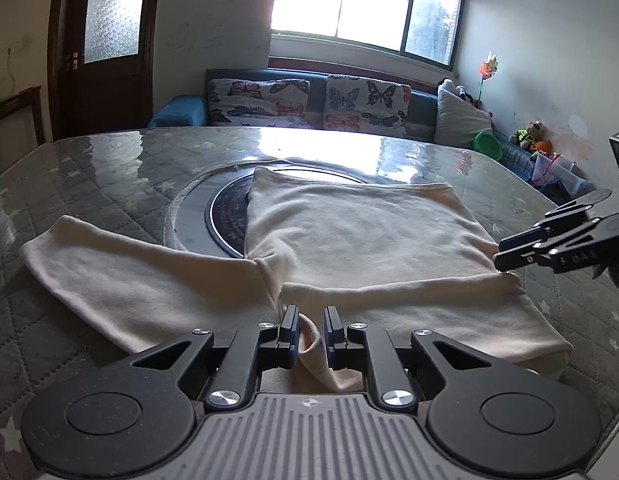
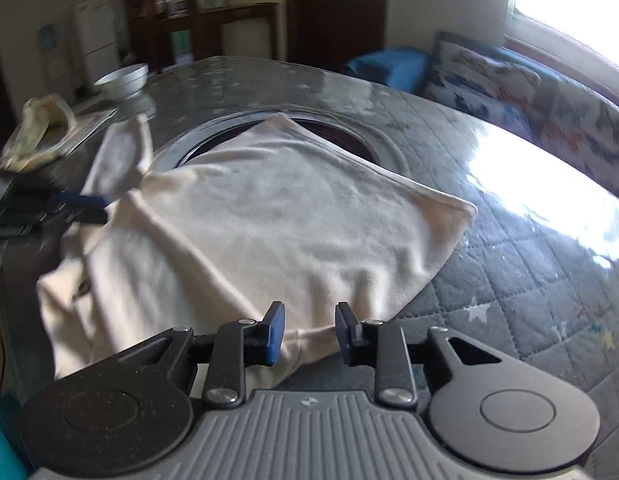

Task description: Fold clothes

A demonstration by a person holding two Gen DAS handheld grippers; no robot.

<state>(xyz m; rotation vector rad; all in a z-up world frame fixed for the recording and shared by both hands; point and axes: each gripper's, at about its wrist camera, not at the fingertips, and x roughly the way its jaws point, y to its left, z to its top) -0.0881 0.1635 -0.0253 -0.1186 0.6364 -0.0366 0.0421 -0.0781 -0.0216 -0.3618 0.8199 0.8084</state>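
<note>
A cream long-sleeved garment point(image 1: 361, 228) lies on the table, its body over the round inset and one sleeve point(image 1: 121, 276) stretched out to the left. My left gripper point(image 1: 311, 326) is at the near edge with its jaws narrowly apart, and a fold of the cloth at the neckline lies between them. My right gripper point(image 2: 309, 330) is open over the garment's point(image 2: 269, 216) near corner, the cloth lying between its fingers. The right gripper also shows at the right side in the left wrist view point(image 1: 505, 254), at the garment's edge.
The table point(image 1: 109, 168) has a quilted grey cover under glass and a round dark inset point(image 1: 225, 212). A white bowl point(image 2: 123, 78) and a crumpled cloth point(image 2: 41, 128) sit at its far left. A sofa with butterfly cushions point(image 1: 309, 104) stands behind.
</note>
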